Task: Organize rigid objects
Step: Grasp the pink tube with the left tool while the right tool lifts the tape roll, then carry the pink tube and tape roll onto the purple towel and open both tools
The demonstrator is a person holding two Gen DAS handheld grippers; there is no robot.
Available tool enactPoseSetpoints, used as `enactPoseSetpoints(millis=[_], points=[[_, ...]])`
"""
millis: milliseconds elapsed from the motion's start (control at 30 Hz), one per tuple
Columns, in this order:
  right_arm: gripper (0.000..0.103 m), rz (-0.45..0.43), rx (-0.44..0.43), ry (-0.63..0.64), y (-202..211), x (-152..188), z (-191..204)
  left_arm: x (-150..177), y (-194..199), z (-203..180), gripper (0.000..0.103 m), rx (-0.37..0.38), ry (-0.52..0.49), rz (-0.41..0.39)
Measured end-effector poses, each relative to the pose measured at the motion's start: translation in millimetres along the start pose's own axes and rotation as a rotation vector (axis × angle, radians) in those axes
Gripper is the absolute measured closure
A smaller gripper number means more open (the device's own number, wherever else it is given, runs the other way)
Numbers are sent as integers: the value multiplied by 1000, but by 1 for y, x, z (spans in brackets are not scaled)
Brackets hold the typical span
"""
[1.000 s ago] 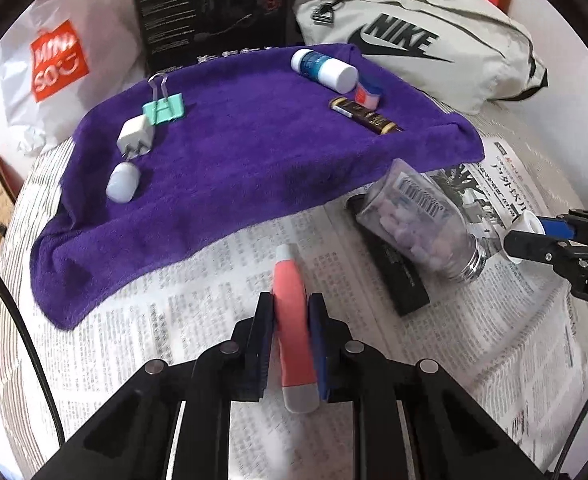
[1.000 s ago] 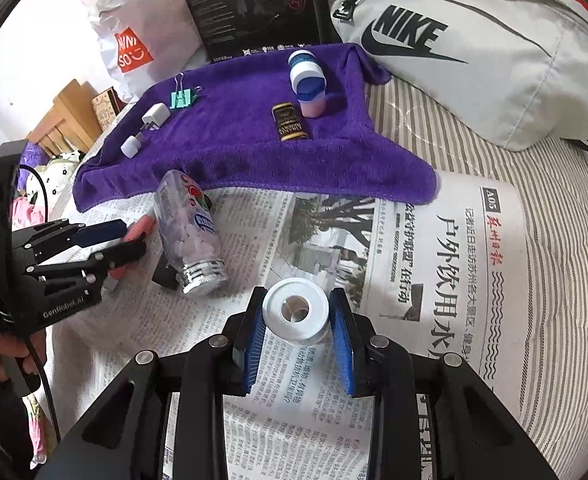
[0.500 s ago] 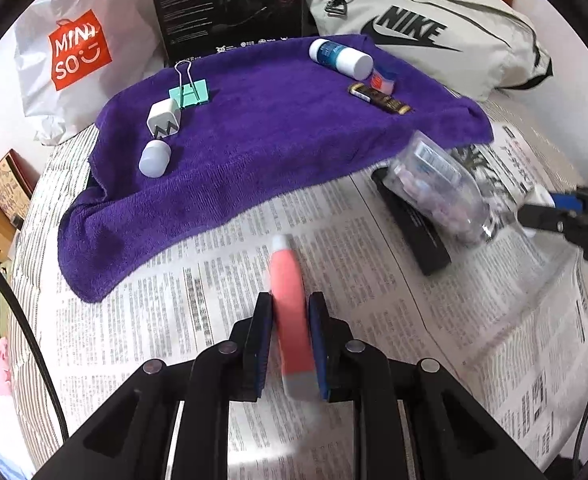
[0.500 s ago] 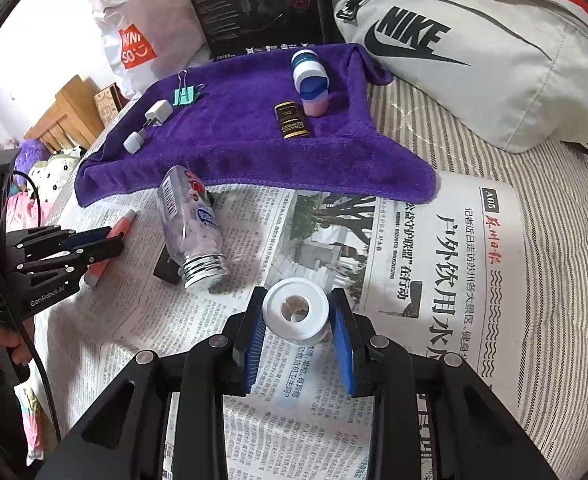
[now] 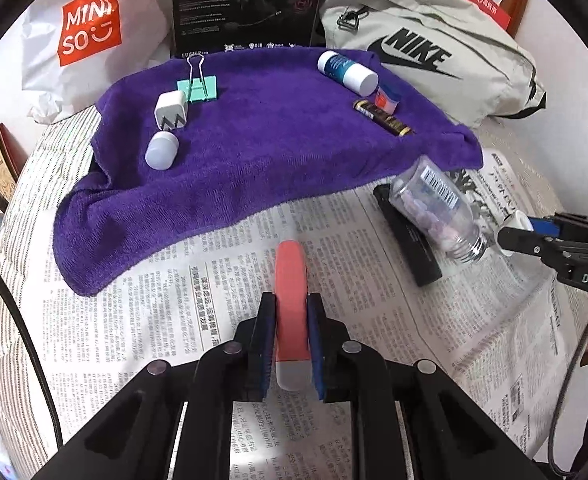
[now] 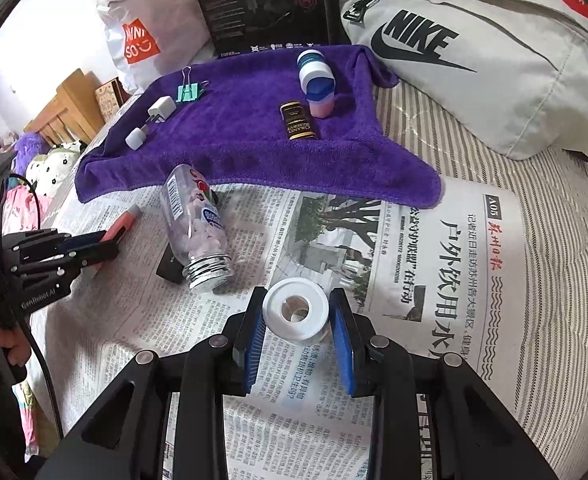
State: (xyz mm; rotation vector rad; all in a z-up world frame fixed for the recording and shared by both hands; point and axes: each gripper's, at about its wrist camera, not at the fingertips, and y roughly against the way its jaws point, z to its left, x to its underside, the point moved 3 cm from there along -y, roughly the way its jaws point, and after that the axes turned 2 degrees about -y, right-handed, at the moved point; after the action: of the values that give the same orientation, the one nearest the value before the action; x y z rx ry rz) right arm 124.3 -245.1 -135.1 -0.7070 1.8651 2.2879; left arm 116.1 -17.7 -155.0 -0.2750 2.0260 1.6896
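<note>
My left gripper point(image 5: 290, 316) is shut on a pink tube point(image 5: 291, 280) with a grey cap, held over the newspaper point(image 5: 181, 320). My right gripper point(image 6: 297, 312) is shut on a white round roll point(image 6: 295, 314) with a hollow centre; it also shows in the left wrist view point(image 5: 518, 222). A purple towel point(image 5: 261, 148) lies beyond, holding a green binder clip point(image 5: 197, 88), a white charger point(image 5: 169, 110), a small white cap point(image 5: 161, 151), a white and blue bottle point(image 5: 348, 72) and a dark tube point(image 5: 382, 117).
A clear bottle of pills point(image 6: 193, 224) lies on its side on a black flat object point(image 5: 408, 236) between the grippers. A Nike bag point(image 6: 474, 48), a black box point(image 6: 261, 0) and a Miniso bag point(image 5: 81, 28) stand behind the towel.
My left gripper has pulled back from the towel with the pink tube. The right gripper keeps its hold on the white roll and has barely moved.
</note>
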Motion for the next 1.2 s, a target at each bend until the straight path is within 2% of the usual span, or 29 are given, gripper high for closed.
enactPoseSetpoints(millis=[100, 433, 567, 733, 900, 1000, 1200], points=[[72, -1, -2, -1, 0, -1, -1, -3, 7, 2, 88, 31, 17, -15], [72, -39, -22, 4, 14, -14, -5, -27, 29, 16, 88, 32, 21, -69], [72, -68, -25, 36, 23, -33, -2, -45, 37, 28, 88, 26, 24, -96], [72, -98, -27, 88, 24, -74, 6, -66, 35, 46, 88, 29, 49, -107], [72, -94, -55, 117, 5, -114, 21, -86, 24, 56, 88, 38, 65, -104], [72, -62, -86, 121, -17, -129, 30, -96, 14, 62, 88, 47, 76, -96], [72, 16, -88, 137, -67, -141, 44, -113, -12, 65, 88, 59, 82, -61]])
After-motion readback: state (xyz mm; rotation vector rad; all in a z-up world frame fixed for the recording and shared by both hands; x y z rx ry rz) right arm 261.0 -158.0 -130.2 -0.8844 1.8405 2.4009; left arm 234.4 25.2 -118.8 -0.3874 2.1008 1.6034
